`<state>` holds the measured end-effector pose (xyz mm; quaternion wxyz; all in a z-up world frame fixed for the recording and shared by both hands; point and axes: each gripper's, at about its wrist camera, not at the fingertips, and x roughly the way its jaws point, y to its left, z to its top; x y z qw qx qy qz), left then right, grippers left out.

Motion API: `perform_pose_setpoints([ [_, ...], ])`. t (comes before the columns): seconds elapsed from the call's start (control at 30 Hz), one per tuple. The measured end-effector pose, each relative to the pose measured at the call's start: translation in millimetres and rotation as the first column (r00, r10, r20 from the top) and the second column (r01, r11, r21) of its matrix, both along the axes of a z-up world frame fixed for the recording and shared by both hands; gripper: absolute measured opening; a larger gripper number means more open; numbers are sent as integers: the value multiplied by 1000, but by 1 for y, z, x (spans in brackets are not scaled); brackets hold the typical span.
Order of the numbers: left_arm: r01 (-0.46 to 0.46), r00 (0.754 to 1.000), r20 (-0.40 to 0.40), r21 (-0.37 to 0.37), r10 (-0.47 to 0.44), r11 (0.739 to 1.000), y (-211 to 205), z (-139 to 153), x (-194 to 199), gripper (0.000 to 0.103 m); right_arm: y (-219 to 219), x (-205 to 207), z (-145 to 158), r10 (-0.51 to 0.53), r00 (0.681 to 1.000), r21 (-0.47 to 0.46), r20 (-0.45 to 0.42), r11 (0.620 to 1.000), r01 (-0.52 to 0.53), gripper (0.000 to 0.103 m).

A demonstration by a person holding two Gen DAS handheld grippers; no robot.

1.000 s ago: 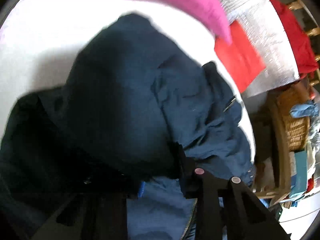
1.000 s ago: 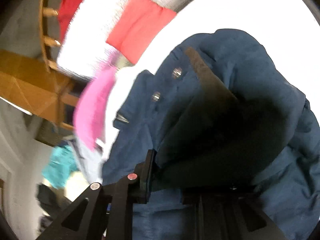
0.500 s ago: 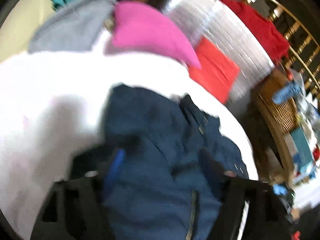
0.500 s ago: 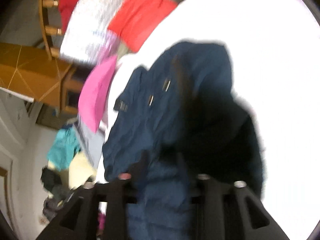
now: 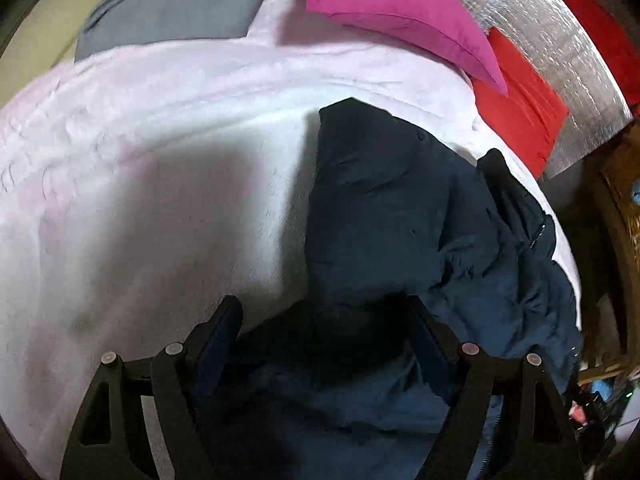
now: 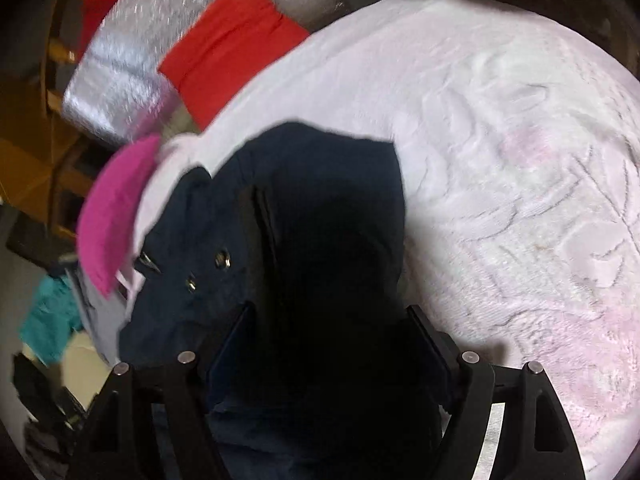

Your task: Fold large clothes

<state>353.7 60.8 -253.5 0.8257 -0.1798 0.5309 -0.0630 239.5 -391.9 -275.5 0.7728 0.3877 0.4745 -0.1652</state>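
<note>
A dark navy jacket (image 5: 400, 208) lies bunched and folded over itself on a pale pink-white blanket (image 5: 160, 160). My left gripper (image 5: 322, 316) hovers over the jacket's near edge, open wide, with cloth below the gap and neither pad pressing on it. In the right wrist view the same jacket (image 6: 320, 184) shows two metal snaps, and the blanket (image 6: 520, 160) spreads to its right. My right gripper (image 6: 330, 316) stands above the jacket's dark near part. Its jaws are closing, with cloth under the gap, and the pads do not touch it.
A magenta pillow (image 5: 400, 16), a red cloth (image 5: 520, 108) and a silver quilted mat (image 5: 560, 60) lie beyond the jacket. A grey garment (image 5: 172, 8) hangs over the far edge. A wicker basket (image 5: 624, 208) stands at the right. A teal garment (image 6: 52, 320) lies off the bed.
Both grippers were shut on the jacket's edge a second ago. They have let go, opened and drawn back, and the jacket now lies on the blanket by itself.
</note>
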Motion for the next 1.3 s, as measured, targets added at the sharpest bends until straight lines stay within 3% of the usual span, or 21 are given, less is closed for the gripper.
perform_pose_setpoints([
  [0.07, 7, 1000, 9, 4, -7, 1000, -2, 3, 1, 74, 12, 7, 7, 34, 999, -69, -7, 997, -34, 50],
  [0.13, 10, 1000, 22, 6, -10, 1000, -4, 9, -1, 72, 16, 5, 16, 27, 1000, -112, 3, 993, -27, 43],
  [0.23, 20, 1000, 6, 49, -20, 999, -6, 6, -1, 74, 21, 8, 20, 48, 999, -157, -1, 987, -47, 43],
  [0.37, 31, 1000, 0, 63, -31, 998, -9, 8, -1, 75, 21, 10, 6, 78, 995, -170, -54, 982, -86, 52],
  [0.5, 26, 999, 40, 46, -28, 999, -5, 25, -16, 75, 15, -4, 23, 60, 998, -140, -12, 988, -61, 52],
  [0.57, 27, 995, 92, 59, -32, 998, 0, 37, -30, 75, 10, -20, 35, 39, 998, -103, 45, 994, -34, 63],
  [0.63, 32, 988, 146, 90, -45, 995, 3, 49, -46, 75, 10, -30, 43, 33, 995, -81, 91, 996, -26, 67],
  [0.87, 83, 966, 227, 178, -123, 980, 5, 59, -89, 75, 13, -80, 55, 73, 989, -92, 128, 994, -61, 68],
  [1.13, 58, 924, 344, 310, -169, 949, 18, 69, -163, 76, 24, -128, 71, 126, 970, -131, 209, 986, -100, 68],
  [1.3, 53, 907, 373, 364, -198, 930, 17, 71, -194, 76, 39, -148, 80, 158, 955, -138, 250, 982, -127, 68],
])
